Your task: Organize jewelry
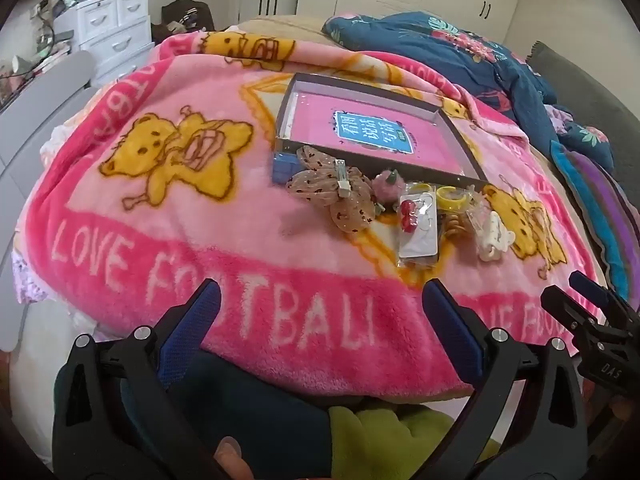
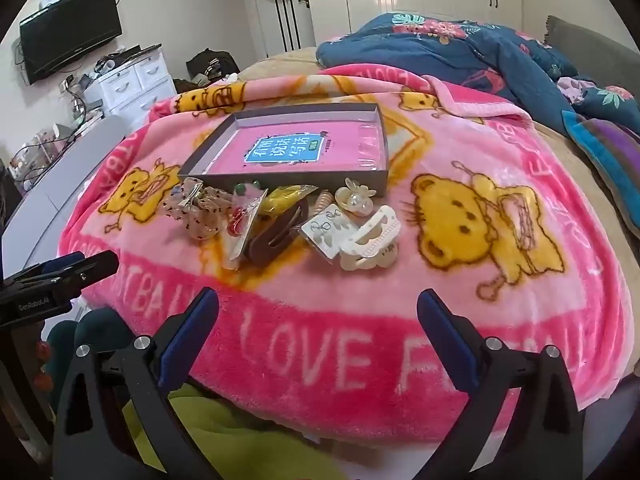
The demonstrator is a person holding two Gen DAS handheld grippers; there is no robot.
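A shallow dark box (image 1: 460,132) (image 2: 280,178) with a pink book in it lies on the pink blanket. In front of it lies a heap of hair accessories and jewelry: a dotted bow clip (image 1: 336,188) (image 2: 196,208), a card with red cherry earrings (image 1: 418,224) (image 2: 240,220), a yellow ring (image 1: 452,198), a white claw clip (image 1: 494,238) (image 2: 370,244), a brown clip (image 2: 276,236) and an earring card (image 2: 326,228). My left gripper (image 1: 320,300) and right gripper (image 2: 318,304) are both open and empty, near the blanket's front edge, short of the heap.
The pink blanket (image 1: 160,208) (image 2: 500,300) covers the bed. A dark blue quilt (image 1: 480,56) (image 2: 460,48) lies behind, and a striped cushion (image 2: 608,152) at the right. White drawers (image 1: 112,28) and a TV (image 2: 68,32) stand at the left.
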